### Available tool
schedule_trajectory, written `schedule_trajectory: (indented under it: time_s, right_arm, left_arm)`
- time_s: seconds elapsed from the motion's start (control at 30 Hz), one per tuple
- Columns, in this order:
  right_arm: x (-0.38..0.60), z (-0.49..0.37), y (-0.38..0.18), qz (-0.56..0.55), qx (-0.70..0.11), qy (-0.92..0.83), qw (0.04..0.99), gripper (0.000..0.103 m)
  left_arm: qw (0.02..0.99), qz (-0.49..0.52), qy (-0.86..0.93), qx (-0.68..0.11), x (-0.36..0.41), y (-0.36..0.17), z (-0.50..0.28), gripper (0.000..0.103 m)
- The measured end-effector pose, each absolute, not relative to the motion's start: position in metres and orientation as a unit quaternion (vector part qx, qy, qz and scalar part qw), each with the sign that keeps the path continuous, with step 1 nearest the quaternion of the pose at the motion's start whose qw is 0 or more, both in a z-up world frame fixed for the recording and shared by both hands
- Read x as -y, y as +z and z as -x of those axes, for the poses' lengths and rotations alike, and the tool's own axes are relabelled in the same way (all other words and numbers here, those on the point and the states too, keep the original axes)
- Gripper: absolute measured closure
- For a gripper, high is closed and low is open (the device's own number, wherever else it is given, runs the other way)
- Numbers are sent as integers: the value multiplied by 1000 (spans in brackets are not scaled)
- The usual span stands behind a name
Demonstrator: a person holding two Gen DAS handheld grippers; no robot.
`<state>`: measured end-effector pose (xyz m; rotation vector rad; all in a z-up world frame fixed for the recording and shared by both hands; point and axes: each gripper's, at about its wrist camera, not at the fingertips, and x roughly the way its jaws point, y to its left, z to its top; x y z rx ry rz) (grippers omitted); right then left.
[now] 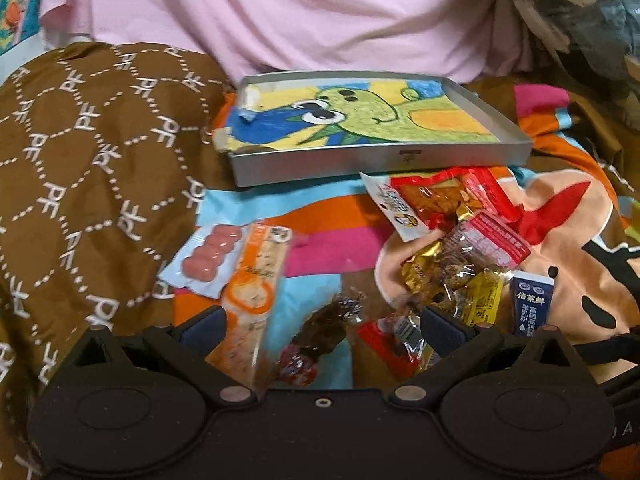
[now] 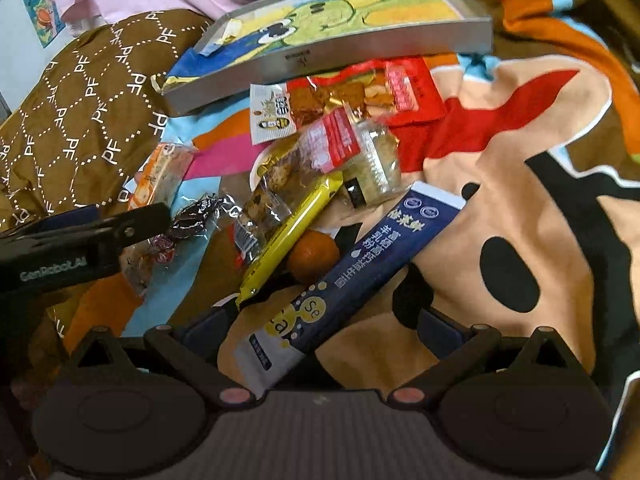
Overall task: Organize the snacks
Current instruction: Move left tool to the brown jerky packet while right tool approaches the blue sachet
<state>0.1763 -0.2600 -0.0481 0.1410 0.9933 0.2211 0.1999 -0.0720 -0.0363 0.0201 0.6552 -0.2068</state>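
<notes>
So the right wrist view gets stuff the left one mostly misses: right between the wide-open fingers of the right claw (image 2: 320, 328) lies a long dark blue milk powder sachet (image 2: 360, 268), running diagonally away from it, not gripped, and tucked just beside it is a small orange fruit (image 2: 312, 256) plus a yellow stick packet (image 2: 292, 236) leaning over it. The left view only catches the top end of that blue sachet at its right side. What the left view does show better is the left claw (image 1: 320, 322), also spread wide, hovering over a dark twisted candy wrapper (image 1: 320, 330) with a long orange sausage packet (image 1: 248, 296) touching its left finger and a pack of pink round pieces (image 1: 208, 256) just beyond. Further out in both views is the snack pile, clear cookie packs and a red-and-white packet (image 2: 344, 96) all overlapping on the colorful cartoon blanket (image 2: 500, 184). Farthest back sits the shallow metal tray (image 1: 384, 160) with a crayon dinosaur drawing inside, then a brown patterned quilt (image 1: 92, 152) and pink fabric (image 1: 280, 12).
</notes>
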Motion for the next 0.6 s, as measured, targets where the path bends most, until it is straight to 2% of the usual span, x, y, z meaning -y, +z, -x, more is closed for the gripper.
schedule_trajectory:
  time_s: [0.23, 0.6]
  right_arm:
    - [258, -185, -55, -63, -474, 121, 870, 1]
    - [261, -189, -58, -99, -470, 134, 867, 13]
  left_arm:
    - [934, -44, -125, -331, 85, -44, -216, 1]
    - [923, -77, -166, -338, 86, -54, -230, 4]
